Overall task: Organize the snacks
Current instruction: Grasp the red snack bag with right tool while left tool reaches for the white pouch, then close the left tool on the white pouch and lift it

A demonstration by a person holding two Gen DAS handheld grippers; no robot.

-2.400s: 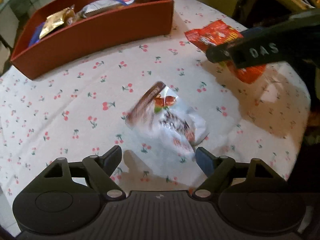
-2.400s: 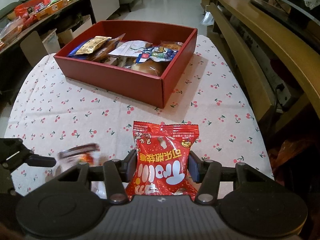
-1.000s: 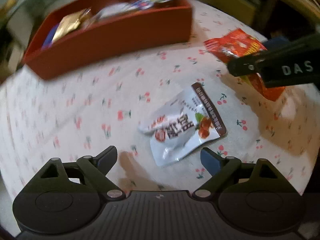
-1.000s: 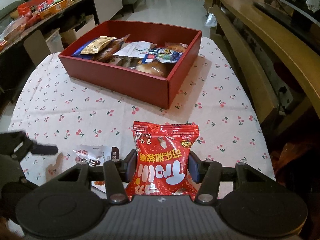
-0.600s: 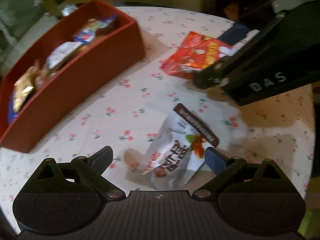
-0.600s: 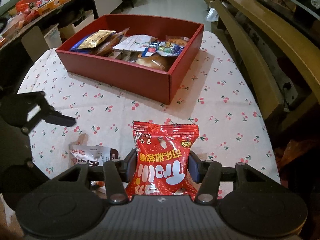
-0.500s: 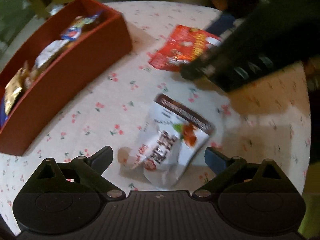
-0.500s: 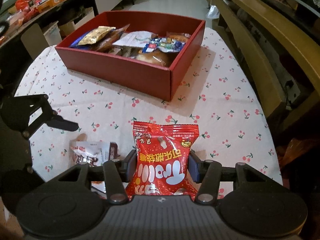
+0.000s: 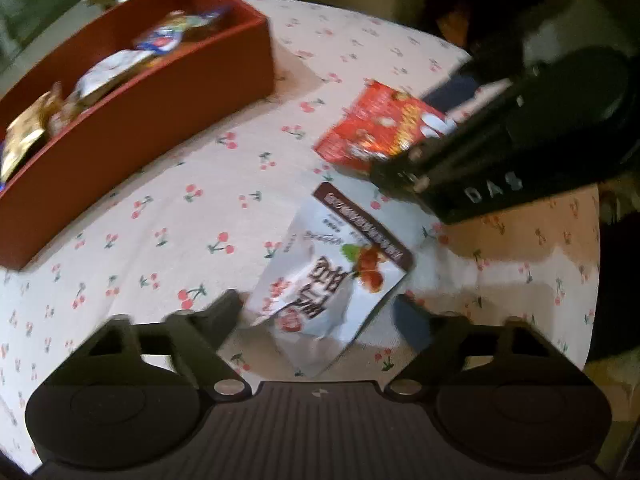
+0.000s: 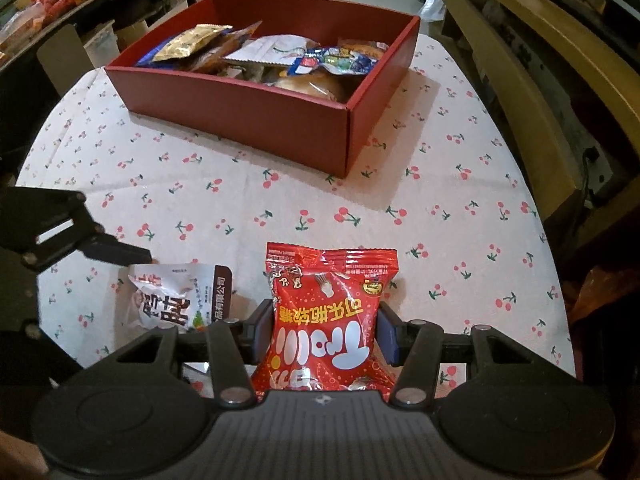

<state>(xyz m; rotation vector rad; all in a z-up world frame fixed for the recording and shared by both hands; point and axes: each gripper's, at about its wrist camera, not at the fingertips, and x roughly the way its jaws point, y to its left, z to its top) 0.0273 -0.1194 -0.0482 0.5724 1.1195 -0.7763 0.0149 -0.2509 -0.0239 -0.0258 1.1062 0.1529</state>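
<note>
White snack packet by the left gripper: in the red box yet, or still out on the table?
Out. The white snack packet lies on the cherry-print tablecloth, between the closing left gripper, well short of the red box.

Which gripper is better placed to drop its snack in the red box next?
Right. The right gripper is shut on the red snack bag, facing the red cardboard box. The left gripper is closing around the white snack pouch on the table.

Cherry-print table [image 10: 280,200]: red box [image 10: 248,120], white packet [image 10: 176,300]
</note>
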